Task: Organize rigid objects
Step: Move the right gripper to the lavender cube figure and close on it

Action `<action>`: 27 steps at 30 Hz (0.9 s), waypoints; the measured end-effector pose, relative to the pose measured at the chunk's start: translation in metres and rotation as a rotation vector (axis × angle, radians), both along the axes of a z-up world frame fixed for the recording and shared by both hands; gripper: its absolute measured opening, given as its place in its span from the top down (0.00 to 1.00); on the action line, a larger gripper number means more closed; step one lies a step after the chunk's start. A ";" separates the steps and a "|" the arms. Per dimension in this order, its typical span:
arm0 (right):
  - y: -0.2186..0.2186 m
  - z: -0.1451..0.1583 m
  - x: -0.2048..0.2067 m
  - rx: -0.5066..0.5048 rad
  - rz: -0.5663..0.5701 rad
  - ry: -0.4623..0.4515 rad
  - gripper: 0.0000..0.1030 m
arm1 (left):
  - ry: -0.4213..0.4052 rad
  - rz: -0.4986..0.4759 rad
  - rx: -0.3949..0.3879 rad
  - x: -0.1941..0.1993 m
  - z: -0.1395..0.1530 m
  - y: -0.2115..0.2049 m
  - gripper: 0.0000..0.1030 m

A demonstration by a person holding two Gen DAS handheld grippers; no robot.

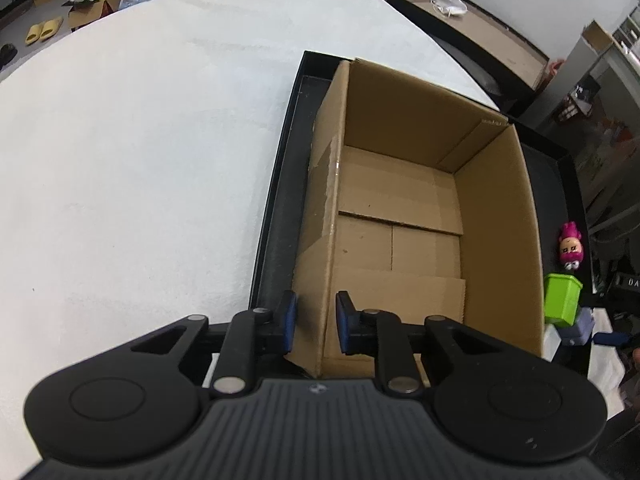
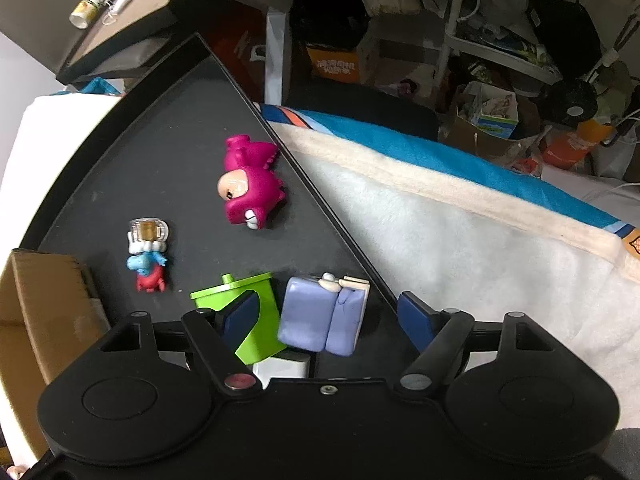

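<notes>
An empty cardboard box stands in a black tray. My left gripper points down over the box's near left wall. One blue pad is outside the wall and one inside, close to it, with a thin gap still showing. On the tray to the box's right lie a pink dinosaur-suit figure, a small stacked figure with a mug, a green bin toy and a lilac bed toy. My right gripper is wide open above the lilac toy, its left pad over the green bin.
A white cloth covers the table left of the tray. A white and blue blanket lies right of the tray. A dark side table with a bottle stands behind. Boxes and clutter fill the floor beyond.
</notes>
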State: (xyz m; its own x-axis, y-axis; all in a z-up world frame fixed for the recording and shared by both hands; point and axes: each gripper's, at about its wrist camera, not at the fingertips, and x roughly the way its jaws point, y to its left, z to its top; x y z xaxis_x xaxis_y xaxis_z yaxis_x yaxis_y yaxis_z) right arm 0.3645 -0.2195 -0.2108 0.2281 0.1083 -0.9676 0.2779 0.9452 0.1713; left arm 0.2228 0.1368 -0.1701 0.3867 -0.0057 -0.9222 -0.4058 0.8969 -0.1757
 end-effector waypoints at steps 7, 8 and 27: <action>-0.009 0.006 0.001 -0.007 -0.011 -0.037 0.56 | -0.005 -0.022 0.023 0.000 0.000 -0.004 0.86; -0.012 0.006 0.001 0.016 -0.018 -0.037 0.59 | -0.008 -0.027 0.028 -0.001 0.000 -0.005 0.86; -0.017 0.012 -0.008 0.145 -0.049 -0.005 0.43 | -0.010 -0.014 0.015 -0.006 0.000 -0.005 0.86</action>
